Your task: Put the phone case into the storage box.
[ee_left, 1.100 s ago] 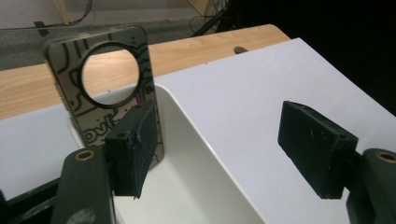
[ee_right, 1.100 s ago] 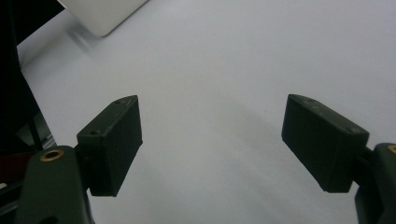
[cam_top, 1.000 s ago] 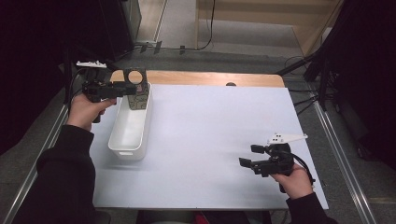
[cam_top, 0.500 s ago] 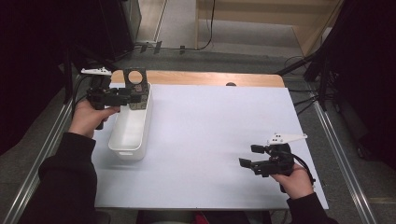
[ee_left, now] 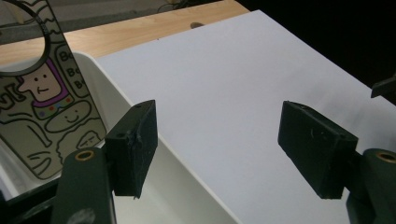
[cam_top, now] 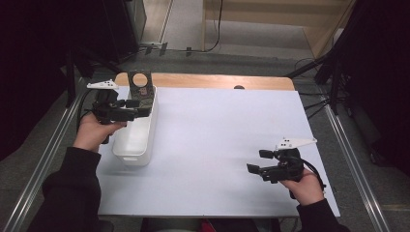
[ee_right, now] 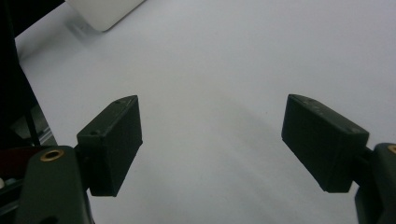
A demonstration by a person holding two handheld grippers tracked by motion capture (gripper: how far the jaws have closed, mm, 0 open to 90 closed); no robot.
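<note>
A dark hanger card (cam_top: 141, 87) with a round hole and cartoon drawings stands upright at the far end of a white bin (cam_top: 126, 153). In the left gripper view the card (ee_left: 44, 116) sits left of my jaws, apart from them. My left gripper (cam_top: 140, 108) hovers over the bin's left rim, pointing right. Its jaws (ee_left: 219, 135) stand open, with nothing between them. My right gripper (cam_top: 258, 162) rests low at the table's near right and points left. It is open (ee_right: 210, 140) over bare white sheet.
A white sheet (cam_top: 222, 130) covers the table, with a wooden strip (cam_top: 212, 81) along the far edge. Metal rails run down both sides, and cables and dark stands lie on the floor beyond. The bin's corner (ee_right: 102, 11) shows far off in the right gripper view.
My left gripper has drawn back from the card toward the near side and sunk slightly. The card still stands in the bin. The right gripper has not moved.
</note>
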